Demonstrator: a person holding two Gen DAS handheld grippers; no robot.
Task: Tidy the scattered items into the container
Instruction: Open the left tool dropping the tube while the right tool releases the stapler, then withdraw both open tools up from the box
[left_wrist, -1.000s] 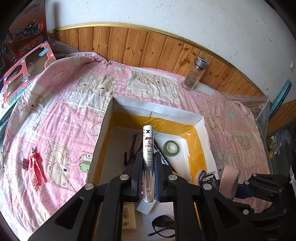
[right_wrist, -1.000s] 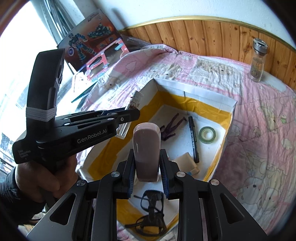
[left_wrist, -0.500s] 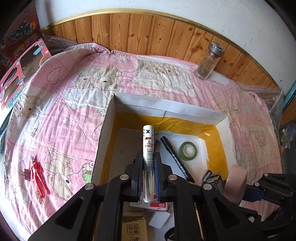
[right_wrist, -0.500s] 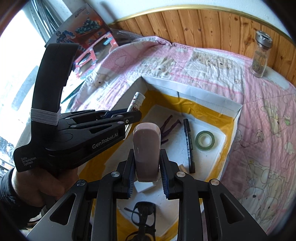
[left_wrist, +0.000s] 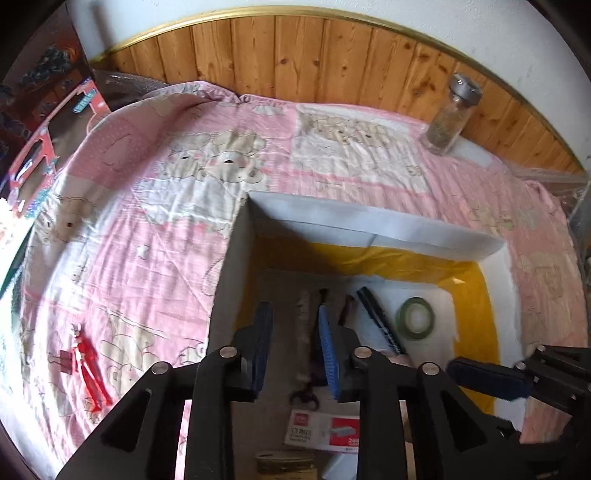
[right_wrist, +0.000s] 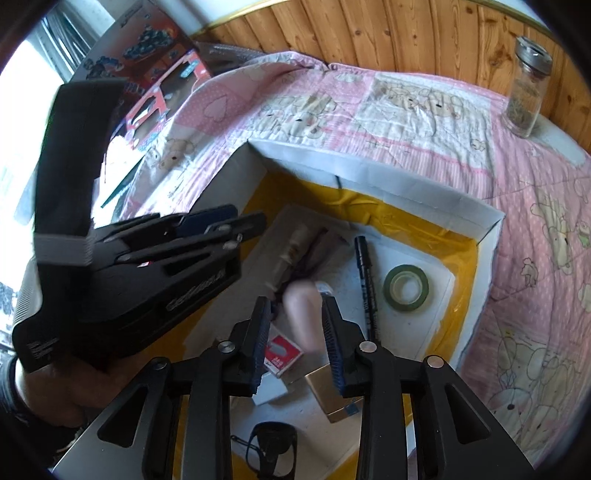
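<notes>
Tube (left_wrist: 303, 332) dropped, left tool (left_wrist: 295, 347) agape

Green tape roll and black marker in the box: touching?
Apart. The right wrist view shows a strip of the white floor of the box between the green tape roll and the black marker; the left wrist view agrees.

the left gripper (left_wrist: 295, 347), which a moment ago clamped a white tube upright, now has its jaws spread with nothing between them, and the tube (right_wrist: 293, 245) lies blurred on the floor of the box (right_wrist: 369, 173) beside the black marker (right_wrist: 364, 269). the right gripper (right_wrist: 295, 332) has likewise parted its jaws, and the pink oblong piece (right_wrist: 304, 314) it held is loose, smeared by motion, inside the box.
</notes>
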